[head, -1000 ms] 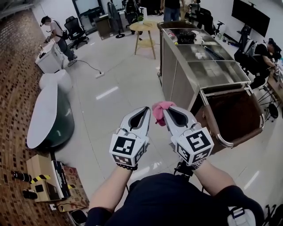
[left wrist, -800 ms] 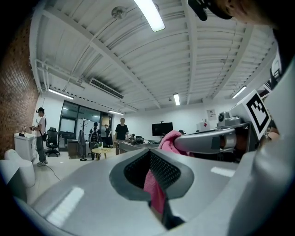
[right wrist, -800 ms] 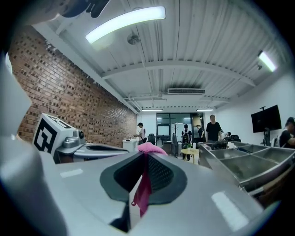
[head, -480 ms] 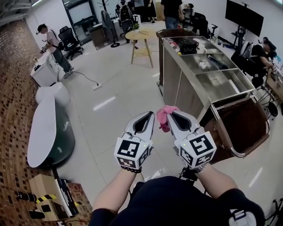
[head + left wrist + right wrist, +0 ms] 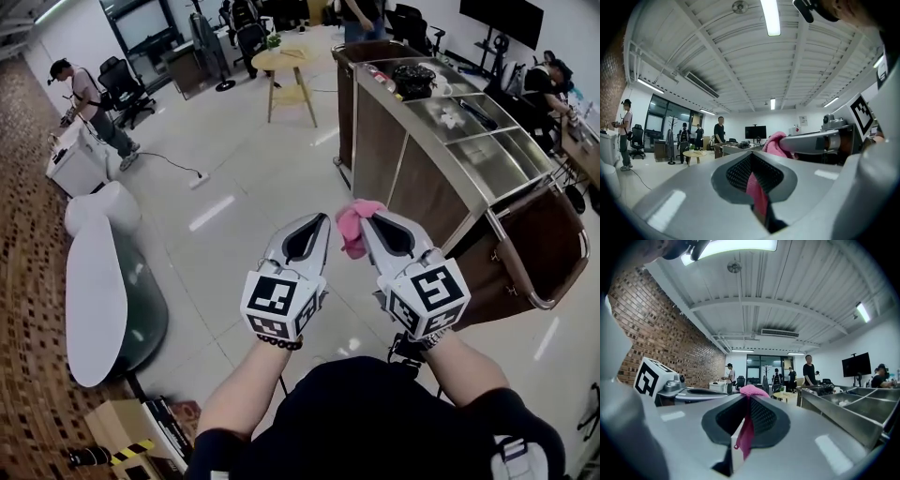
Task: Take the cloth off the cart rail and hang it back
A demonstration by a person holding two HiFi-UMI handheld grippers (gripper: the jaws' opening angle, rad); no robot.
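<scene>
Both the left gripper [image 5: 321,225] and right gripper [image 5: 368,219] pinch the pink cloth [image 5: 352,232]; the cart [image 5: 487,159] stands at two o'clock.

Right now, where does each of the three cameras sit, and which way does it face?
Head view: on the person's head, looking steeply down; shows both forearms, left tongs, right tongs, pink cloth, cart.
Left gripper view: on the left tongs, facing across the room; own jaws pinch the cloth.
Right gripper view: on the right tongs, same direction, jaws likewise.
Shared: the cloth, in all three.
</scene>
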